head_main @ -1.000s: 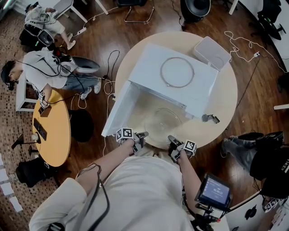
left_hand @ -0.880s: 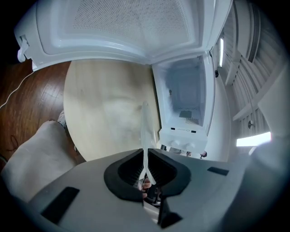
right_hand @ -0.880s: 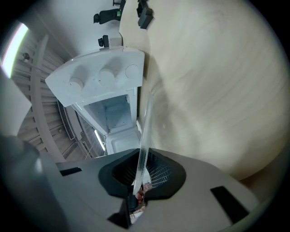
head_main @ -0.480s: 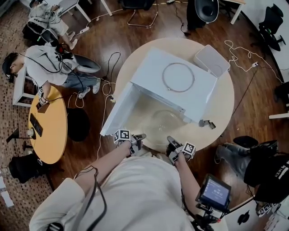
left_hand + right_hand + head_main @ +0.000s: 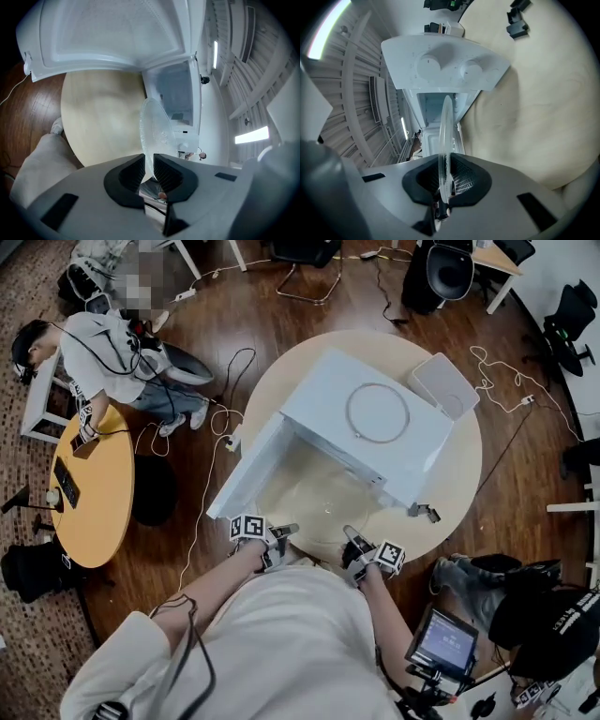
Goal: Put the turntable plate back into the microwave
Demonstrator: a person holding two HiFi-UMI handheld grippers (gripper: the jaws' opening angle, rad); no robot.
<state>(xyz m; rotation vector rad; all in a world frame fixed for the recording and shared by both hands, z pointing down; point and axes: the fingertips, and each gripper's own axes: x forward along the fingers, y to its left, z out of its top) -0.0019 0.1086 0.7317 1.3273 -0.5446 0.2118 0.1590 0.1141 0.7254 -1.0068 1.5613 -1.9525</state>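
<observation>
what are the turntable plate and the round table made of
Turntable plate: clear glass by the look; things behind show through it, and its rim is glossy. Round table: pale wood or wood-look laminate with a smooth matte top; which one is unclear.

Soft, even room light, faint shadows. A ceiling light strip (image 5: 251, 136) glares right of the left gripper (image 5: 148, 164); both gripper views bulge, black at corners
</observation>
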